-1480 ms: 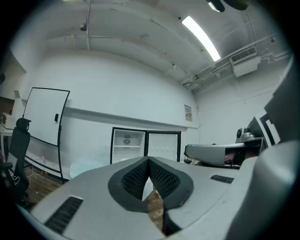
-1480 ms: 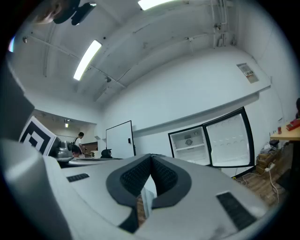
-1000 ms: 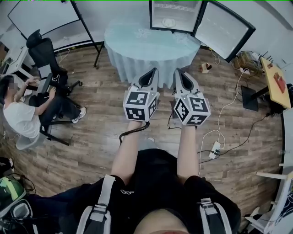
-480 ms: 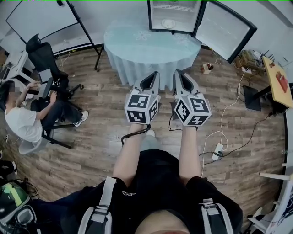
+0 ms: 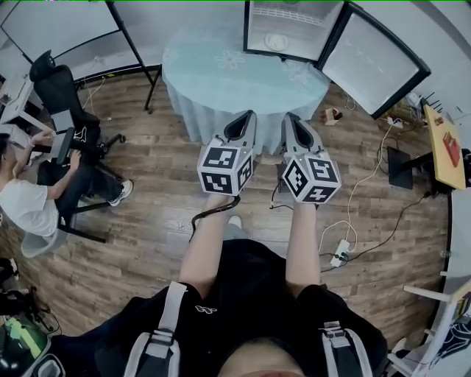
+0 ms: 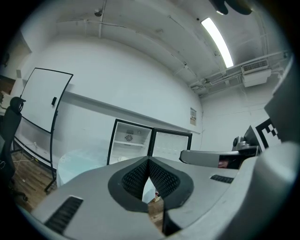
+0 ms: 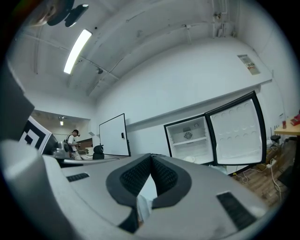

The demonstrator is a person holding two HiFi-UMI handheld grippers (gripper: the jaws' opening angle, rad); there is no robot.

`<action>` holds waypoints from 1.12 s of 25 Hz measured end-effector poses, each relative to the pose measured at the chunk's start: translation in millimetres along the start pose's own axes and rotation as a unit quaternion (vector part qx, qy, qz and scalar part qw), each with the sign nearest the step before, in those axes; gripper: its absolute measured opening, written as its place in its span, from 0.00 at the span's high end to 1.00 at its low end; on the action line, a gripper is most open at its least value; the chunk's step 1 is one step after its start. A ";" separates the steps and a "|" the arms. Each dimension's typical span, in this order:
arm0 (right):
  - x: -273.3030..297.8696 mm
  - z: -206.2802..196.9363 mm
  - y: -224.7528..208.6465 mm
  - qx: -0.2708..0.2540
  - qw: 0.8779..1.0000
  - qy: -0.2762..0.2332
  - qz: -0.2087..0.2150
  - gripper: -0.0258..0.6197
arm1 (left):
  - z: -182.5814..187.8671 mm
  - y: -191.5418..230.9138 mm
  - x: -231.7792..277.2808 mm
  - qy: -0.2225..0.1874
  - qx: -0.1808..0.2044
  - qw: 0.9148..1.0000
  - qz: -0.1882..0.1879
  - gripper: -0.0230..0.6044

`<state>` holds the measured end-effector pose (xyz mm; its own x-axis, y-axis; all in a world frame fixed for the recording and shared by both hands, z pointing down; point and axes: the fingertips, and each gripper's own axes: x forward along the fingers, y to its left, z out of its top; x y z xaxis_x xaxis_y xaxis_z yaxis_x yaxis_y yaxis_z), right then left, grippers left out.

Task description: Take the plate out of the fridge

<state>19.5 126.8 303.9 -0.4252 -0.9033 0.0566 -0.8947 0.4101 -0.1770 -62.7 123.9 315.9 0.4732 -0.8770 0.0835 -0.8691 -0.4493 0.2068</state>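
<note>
Both jaw pairs are pressed together with nothing between them; my left gripper (image 5: 248, 113) and right gripper (image 5: 288, 115) are side by side, level. Step: approach. The plate (image 5: 276, 42) sits in the open fridge (image 5: 294, 16) at 12 o'clock, beyond the round table (image 5: 235, 74); the door (image 5: 375, 62) stands open at 2 o'clock. Next, probably: skirt the table, spread jaws at the plate's rim. Versus a second ago, table and fridge are nearer, and the seated person (image 5: 26, 206) has slid toward 9 o'clock.

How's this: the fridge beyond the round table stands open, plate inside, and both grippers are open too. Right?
No: the left gripper and right gripper are shut, as both gripper views show. The fridge is open, plate inside, beyond the table.
</note>
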 end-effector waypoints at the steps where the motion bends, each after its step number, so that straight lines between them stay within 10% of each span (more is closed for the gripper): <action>1: 7.2 3.7 -7.0 0.001 1.000 -0.001 -0.007 0.95 | 3.5 4.2 9.0 0.000 -0.003 1.000 -0.003 0.96; 15: 65.3 33.7 -51.9 -0.028 0.997 -0.008 -0.070 0.95 | 31.8 49.7 86.6 -0.016 -0.038 0.998 -0.046 0.96; 28: 144.5 20.8 -68.1 -0.060 0.997 0.026 -0.045 0.95 | 11.3 94.0 144.4 0.028 -0.059 0.997 -0.032 0.96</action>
<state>21.9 -34.4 303.7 -0.3460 -0.9307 0.1183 -0.9382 0.3423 -0.0511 -77.7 -47.0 336.4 0.5378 -0.8344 0.1205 -0.8154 -0.4785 0.3257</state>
